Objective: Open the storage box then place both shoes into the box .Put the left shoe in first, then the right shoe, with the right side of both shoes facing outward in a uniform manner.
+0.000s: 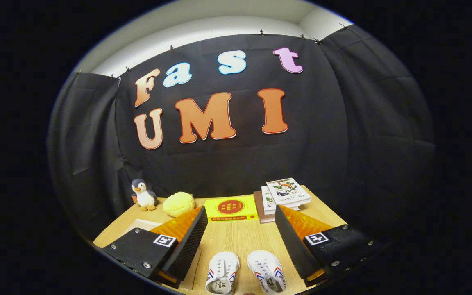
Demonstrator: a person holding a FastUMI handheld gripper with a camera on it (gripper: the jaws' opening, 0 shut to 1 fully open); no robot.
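Two small white shoes with red and blue side stripes lie side by side on the wooden table [238, 237], toes pointing away from me. One shoe [222, 272] is on the left and the other shoe [266, 271] on the right, with a narrow gap between them. My gripper [241, 210] is open wide above the table. Both shoes lie between its fingers, close to their bases, and neither finger touches a shoe. A pale flat object [144, 224], maybe part of the storage box, shows beside the left finger and is mostly hidden by it.
Along the table's far edge stand a penguin plush [144, 194], a yellow fluffy ball [178, 203], a flat yellow book [230, 208] and a stack of books [283, 196]. Black cloth closes the booth behind and at both sides.
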